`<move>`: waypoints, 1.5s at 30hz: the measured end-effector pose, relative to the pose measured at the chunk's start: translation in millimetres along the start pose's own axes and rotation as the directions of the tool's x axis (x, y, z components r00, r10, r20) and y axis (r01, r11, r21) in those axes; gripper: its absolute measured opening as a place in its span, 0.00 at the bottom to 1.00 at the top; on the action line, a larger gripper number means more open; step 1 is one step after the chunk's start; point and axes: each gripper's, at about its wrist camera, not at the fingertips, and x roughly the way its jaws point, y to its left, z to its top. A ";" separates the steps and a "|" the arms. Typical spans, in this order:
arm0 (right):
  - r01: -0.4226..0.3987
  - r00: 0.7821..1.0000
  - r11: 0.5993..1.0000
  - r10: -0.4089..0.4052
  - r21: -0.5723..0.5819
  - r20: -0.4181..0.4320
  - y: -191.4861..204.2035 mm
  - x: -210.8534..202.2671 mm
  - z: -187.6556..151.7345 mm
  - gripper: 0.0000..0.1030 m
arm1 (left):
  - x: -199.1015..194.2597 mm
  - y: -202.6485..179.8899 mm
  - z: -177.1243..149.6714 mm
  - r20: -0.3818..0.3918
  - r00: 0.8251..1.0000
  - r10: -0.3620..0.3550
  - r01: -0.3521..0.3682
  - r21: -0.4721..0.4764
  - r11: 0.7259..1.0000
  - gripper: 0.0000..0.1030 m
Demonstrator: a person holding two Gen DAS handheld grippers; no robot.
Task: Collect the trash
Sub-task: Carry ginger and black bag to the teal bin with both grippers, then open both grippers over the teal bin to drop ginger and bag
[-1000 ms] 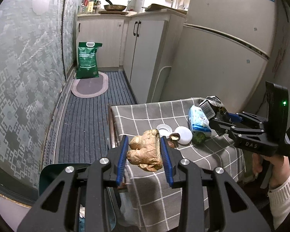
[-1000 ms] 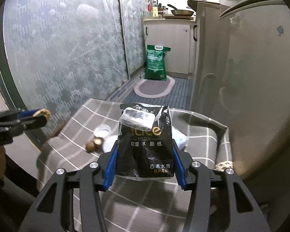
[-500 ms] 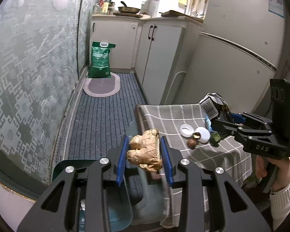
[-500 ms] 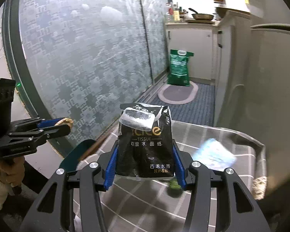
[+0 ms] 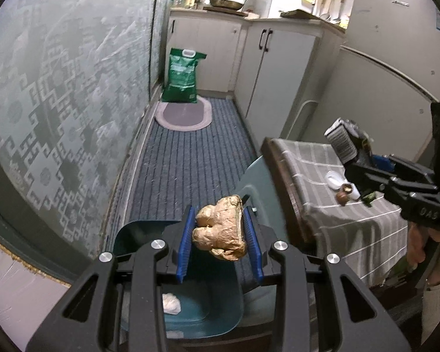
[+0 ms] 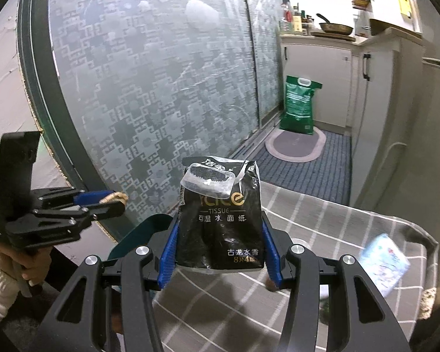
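The long frosted-glass sliding door (image 6: pixel 167 88) with its geometric pattern fills the side of my view, and dark grey ribbed floor matting (image 5: pixel 184 161) runs along it towards the white kitchen cabinets (image 5: pixel 278 67). A green sack with a white handle (image 5: pixel 182 74) stands at the far end, just behind an oval grey mat (image 5: pixel 183 114).

Beside me is the low table under a grey cloth checked with white lines (image 6: pixel 322 223); a pale blue and white packet (image 6: pixel 385 261) lies on it, with white round lids (image 5: pixel 334 177) and a small brown nut-like piece (image 5: pixel 341 196) near its edge.

On the floor just beside the table stands the teal plastic bin with its flap lid raised (image 5: pixel 208 311); a crumpled white wad (image 5: pixel 170 303) sits inside.

My left gripper (image 5: pixel 220 234) hangs above that bin, its blue pads (image 5: pixel 184 246) pressed on a knobbly tan piece of ginger root (image 5: pixel 220 231). My right gripper (image 6: pixel 220 249) is over the table, blue pads clamped on a black plastic tissue pack with a clear peel-off flap (image 6: pixel 220 214), held upright.
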 end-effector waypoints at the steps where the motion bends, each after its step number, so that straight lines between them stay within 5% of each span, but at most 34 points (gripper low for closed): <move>1: -0.004 1.000 1.000 0.004 -0.004 -0.002 3.1 2.3 0.5 0.49 | 0.8 2.9 -1.6 -0.006 1.000 0.005 -0.005 0.000 1.000 0.35; 17: -0.081 0.996 0.995 0.078 -0.066 -0.037 61.6 42.4 16.1 0.49 | 9.0 38.7 -29.2 -0.122 0.990 0.073 -0.072 0.016 0.997 0.35; 33: -0.110 0.977 0.986 0.084 -0.129 -0.195 119.8 104.4 4.7 0.49 | -39.3 68.9 -24.7 -0.035 0.996 0.088 -0.089 -0.044 0.995 0.25; 45: -0.131 0.931 0.983 0.076 -0.131 -0.358 139.4 155.0 -25.5 0.49 | -66.4 80.7 -23.0 0.028 0.994 0.107 -0.105 -0.051 0.993 0.20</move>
